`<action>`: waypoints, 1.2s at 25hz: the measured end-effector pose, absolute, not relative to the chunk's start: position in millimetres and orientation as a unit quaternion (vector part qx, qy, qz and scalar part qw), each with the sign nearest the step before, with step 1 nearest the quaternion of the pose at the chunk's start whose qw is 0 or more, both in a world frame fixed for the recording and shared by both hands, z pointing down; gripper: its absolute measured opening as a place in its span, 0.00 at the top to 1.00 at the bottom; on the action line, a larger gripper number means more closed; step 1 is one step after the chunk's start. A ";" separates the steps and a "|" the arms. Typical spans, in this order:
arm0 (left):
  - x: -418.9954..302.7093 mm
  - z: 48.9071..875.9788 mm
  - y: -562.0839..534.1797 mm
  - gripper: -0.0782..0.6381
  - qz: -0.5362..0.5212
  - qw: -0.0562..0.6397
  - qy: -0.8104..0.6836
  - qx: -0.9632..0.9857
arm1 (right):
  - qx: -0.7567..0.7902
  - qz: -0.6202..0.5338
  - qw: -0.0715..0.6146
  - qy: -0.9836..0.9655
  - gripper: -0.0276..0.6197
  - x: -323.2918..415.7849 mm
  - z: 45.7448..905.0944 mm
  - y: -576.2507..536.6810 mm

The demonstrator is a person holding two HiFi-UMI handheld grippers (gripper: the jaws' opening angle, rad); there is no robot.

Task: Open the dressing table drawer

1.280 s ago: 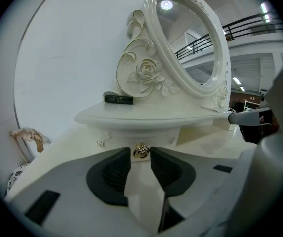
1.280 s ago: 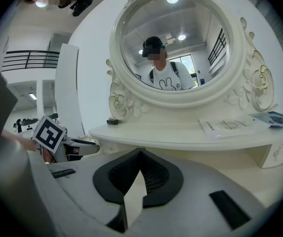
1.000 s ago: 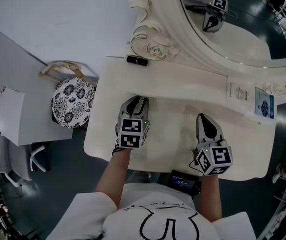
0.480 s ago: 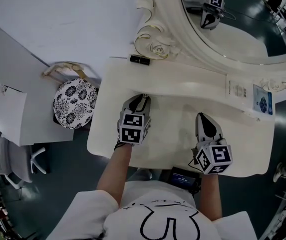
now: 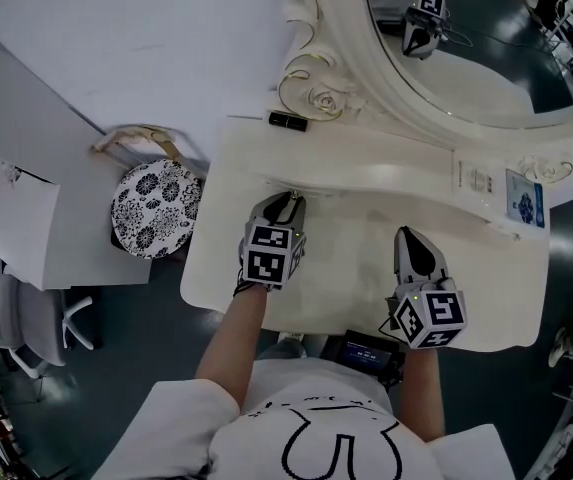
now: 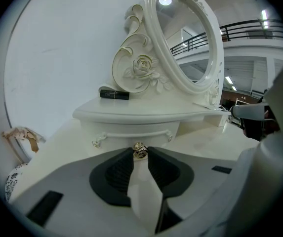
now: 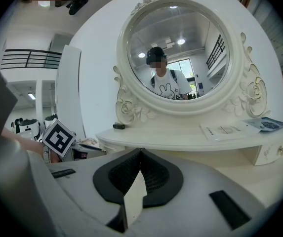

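Observation:
The white dressing table (image 5: 346,288) has a raised shelf under an oval mirror (image 5: 466,58). Below the shelf's left end sits a small drawer (image 6: 131,135) with a gold knob (image 6: 140,148). My left gripper (image 6: 140,155) is shut on that knob, its pads on either side of it. In the head view the left gripper (image 5: 284,202) points at the shelf's front edge. My right gripper (image 5: 412,236) hovers over the tabletop to the right, with its jaws (image 7: 140,152) shut and holding nothing.
A black tube (image 5: 288,121) lies on the shelf's left end and leaflets (image 5: 476,181) on its right end. Another small drawer (image 7: 272,152) sits under the shelf's right end. A black-and-white patterned stool (image 5: 156,208) stands left of the table.
The head view has drifted slightly. My left gripper stays shut on the knob, and my right gripper has barely shifted over the tabletop.

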State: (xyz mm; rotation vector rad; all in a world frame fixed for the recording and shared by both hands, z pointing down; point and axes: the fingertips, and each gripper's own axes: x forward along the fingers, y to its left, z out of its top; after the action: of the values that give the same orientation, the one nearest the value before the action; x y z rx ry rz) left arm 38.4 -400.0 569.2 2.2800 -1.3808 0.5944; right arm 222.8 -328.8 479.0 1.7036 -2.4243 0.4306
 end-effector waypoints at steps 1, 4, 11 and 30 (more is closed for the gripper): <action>37.9 568.9 -399.1 0.75 0.214 0.204 -0.494 0.818 | 0.568 0.143 0.073 -0.807 0.94 222.1 478.2 -328.1; 36.8 568.9 -395.9 0.75 0.215 0.204 -0.493 0.818 | 0.567 0.142 0.072 -0.808 0.94 219.7 476.7 -325.2; 34.5 570.5 -387.5 0.75 0.218 0.205 -0.489 0.820 | 0.568 0.134 0.071 -0.809 0.94 217.8 470.9 -317.8; 30.7 573.1 -367.9 0.75 0.224 0.208 -0.479 0.823 | 0.565 0.117 0.078 -0.813 0.94 211.7 459.8 -300.1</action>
State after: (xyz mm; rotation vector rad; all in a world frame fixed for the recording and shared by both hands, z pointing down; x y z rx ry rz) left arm 30.7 -367.9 573.1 2.2906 -1.3324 0.6235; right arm 211.7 -300.1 459.8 1.6921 -2.4343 0.3498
